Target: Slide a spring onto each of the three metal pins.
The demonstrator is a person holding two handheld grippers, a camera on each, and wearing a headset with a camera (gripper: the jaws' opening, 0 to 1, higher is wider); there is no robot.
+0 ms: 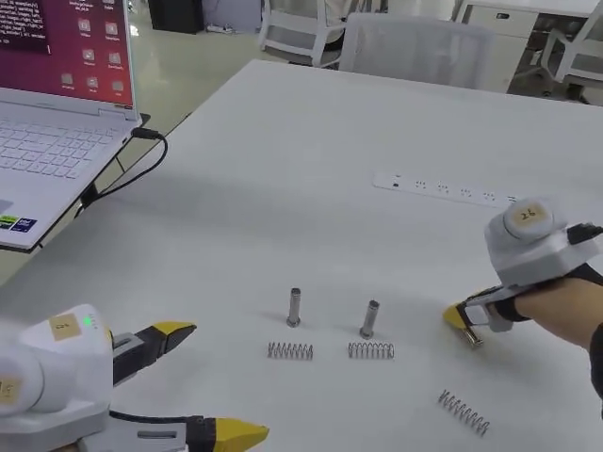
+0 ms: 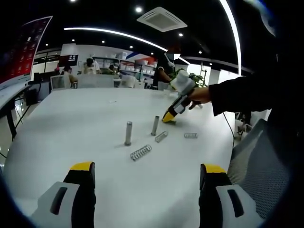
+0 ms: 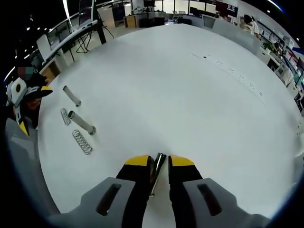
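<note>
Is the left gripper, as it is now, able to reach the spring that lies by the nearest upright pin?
Probably yes. The left gripper is open, and only bare table lies between it and that spring; the upright pin stands behind the spring, out of the way.

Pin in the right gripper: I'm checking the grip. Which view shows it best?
The right gripper view: the pin lies close up, clamped between the right gripper's yellow-tipped jaws. The head view shows just an end poking out below that gripper; in the left gripper view it is too small to make out.
</note>
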